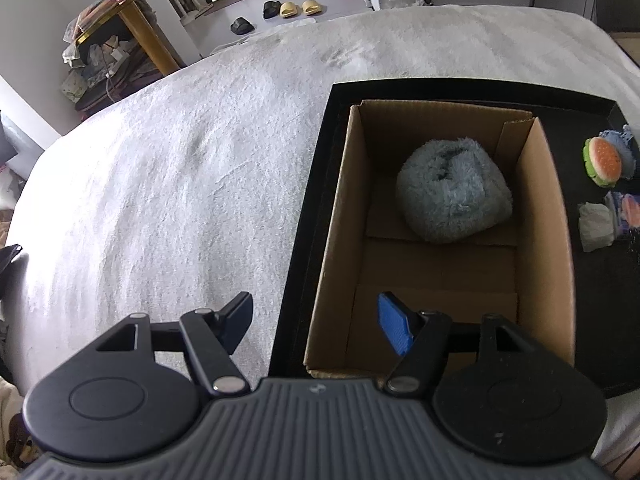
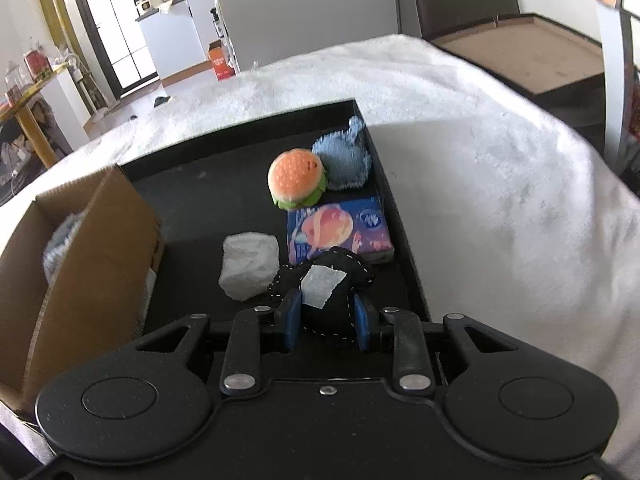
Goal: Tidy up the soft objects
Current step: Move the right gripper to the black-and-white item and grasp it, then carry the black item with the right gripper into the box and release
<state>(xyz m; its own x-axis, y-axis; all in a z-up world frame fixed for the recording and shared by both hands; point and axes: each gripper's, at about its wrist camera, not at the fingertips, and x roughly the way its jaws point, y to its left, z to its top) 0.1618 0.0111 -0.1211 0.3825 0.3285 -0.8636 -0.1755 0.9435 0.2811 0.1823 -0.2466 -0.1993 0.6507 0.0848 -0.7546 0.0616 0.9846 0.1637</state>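
Two tools are in my hands, one each, over a white fleecy bed that carries a black tray point(image 2: 404, 216). My right tool point(image 2: 326, 322) is clenched on a black stitched pouch point(image 2: 340, 280) with white running stitches and a pale patch on its top; its blue pads press the pouch from both sides near the tray's near edge. My left tool point(image 1: 316, 326) stands released and holds nothing, with one finger over the bed and the other over the near end of a cardboard box point(image 1: 548, 240).

That box sits in the left part of the tray, its long axis running away from me, and a fluffy blue-grey ball point(image 1: 454, 192) already lies at its far end. From the right tool, the box point(image 2: 96, 240) lies to the left, just beside, with its tall wall between the pouch and the open inside. I judge the pouch must rise over that wall and travel left; the near half of the box floor is bare.

Along the tray's right edge wait a toy burger point(image 2: 296, 180), a blue furry cloth point(image 2: 344, 164), a printed tissue packet point(image 2: 340, 232) and a crumpled white wad point(image 2: 250, 264).
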